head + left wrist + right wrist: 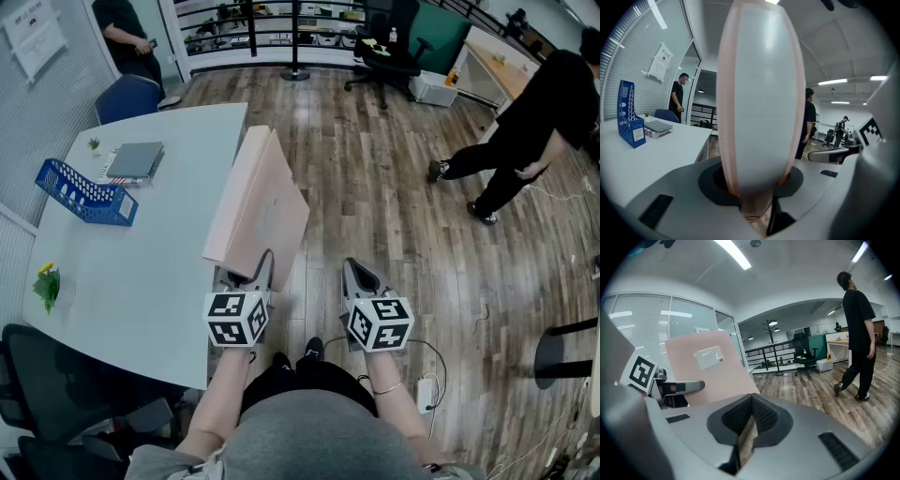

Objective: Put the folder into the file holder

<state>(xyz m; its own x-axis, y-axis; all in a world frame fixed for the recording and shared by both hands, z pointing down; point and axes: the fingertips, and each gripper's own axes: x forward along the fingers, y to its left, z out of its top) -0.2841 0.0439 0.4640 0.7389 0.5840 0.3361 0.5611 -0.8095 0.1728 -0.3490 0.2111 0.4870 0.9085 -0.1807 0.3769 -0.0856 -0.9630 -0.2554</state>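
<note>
Right, the pink folder [267, 211] is up in the air over the near right edge of the white worktop [141, 291], pinched at its lower end by the jaws of the left gripper [247, 274]. It stands on edge, long axis running up and away from the person, narrow edge toward the left gripper view, broad labelled face turned to the right. Just beside it, the right gripper [359, 275] hangs over the wooden floor, jaws pressed together on nothing. Well apart, at the far left of the worktop, sits the blue file holder [82, 193], a grey notebook [136, 159] just behind it.
</note>
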